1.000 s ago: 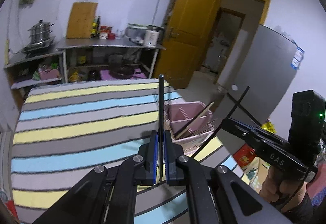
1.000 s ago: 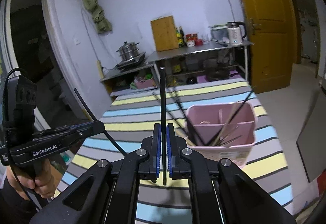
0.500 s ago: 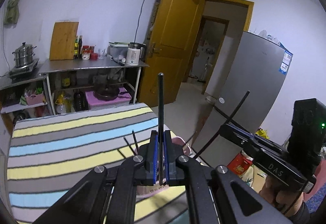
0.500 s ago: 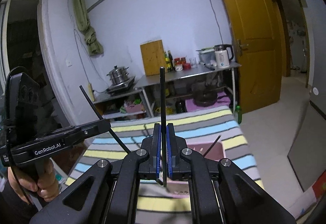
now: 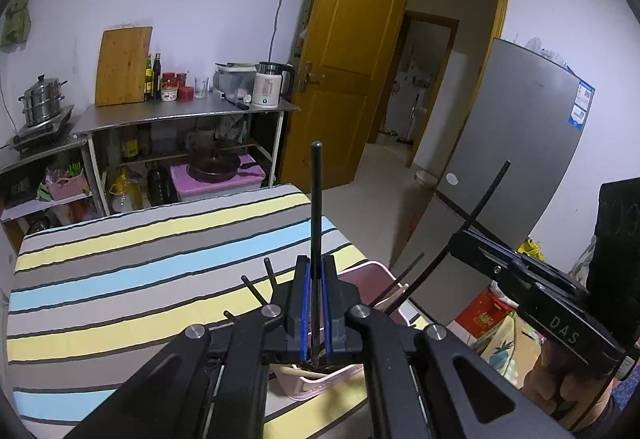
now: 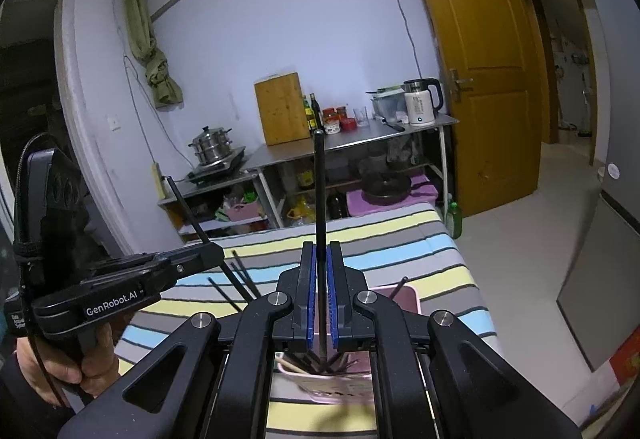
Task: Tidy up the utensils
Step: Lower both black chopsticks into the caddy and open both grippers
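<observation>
My left gripper [image 5: 316, 315] is shut on a black chopstick [image 5: 316, 207] that stands upright between the blue pads. It hangs over the pink utensil basket [image 5: 366, 271], which stands on the striped tablecloth [image 5: 120, 279]. My right gripper [image 6: 320, 299] is shut on a second black chopstick [image 6: 319, 199], also upright, above the same basket [image 6: 410, 297]. Several dark chopsticks [image 6: 240, 273] and pale wooden ones lean inside the basket. Each gripper shows in the other's view: the right gripper [image 5: 460, 239] on the right, the left gripper [image 6: 216, 253] on the left, each holding its stick at a slant.
A steel shelf [image 5: 180, 111] at the far wall carries a cutting board, bottles and a white kettle [image 5: 267, 89]. A steamer pot [image 5: 40, 107] sits further left. A yellow door [image 5: 344, 79] stands open. A grey fridge [image 5: 512, 167] stands close beyond the table's right edge.
Both grippers have moved forward with their chopsticks. The basket, which was ahead of them, now lies right under the fingers, and the views have tilted up toward the room.
</observation>
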The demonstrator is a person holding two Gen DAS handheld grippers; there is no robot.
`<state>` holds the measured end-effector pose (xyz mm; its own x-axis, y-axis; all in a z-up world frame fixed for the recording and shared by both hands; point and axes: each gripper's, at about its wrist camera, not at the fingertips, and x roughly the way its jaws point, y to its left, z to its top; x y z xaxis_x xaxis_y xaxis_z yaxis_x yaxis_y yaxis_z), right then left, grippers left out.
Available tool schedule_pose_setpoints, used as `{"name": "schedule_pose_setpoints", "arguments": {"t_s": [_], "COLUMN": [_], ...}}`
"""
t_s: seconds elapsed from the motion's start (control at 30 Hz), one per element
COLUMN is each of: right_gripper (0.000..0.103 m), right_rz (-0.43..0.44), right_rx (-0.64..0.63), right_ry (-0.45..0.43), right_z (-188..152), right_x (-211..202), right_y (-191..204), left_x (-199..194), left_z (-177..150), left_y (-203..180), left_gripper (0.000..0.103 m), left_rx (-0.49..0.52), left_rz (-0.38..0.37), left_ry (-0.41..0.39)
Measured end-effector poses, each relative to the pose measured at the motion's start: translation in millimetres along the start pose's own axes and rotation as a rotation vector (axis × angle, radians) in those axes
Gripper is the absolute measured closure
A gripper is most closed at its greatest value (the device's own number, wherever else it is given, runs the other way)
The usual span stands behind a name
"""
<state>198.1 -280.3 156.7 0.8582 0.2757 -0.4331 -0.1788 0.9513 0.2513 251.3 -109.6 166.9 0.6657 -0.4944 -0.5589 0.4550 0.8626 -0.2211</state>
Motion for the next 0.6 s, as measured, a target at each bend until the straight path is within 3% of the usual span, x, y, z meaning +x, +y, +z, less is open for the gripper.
{"name": "schedule_pose_setpoints", "arguments": {"t_s": [0.6], "right_gripper": [0.098], "right_rz": [-0.027], "right_rx": [0.019], "right_ry": [0.102], "right_z": [-34], "right_x": [36], "right_y": [-17], "left_x": [40], "left_z": [-29], "left_y": [13], "left_gripper": [0.098], "left_rx": [-0.003], "left_rz": [0.006], "left_ry": [0.061]}}
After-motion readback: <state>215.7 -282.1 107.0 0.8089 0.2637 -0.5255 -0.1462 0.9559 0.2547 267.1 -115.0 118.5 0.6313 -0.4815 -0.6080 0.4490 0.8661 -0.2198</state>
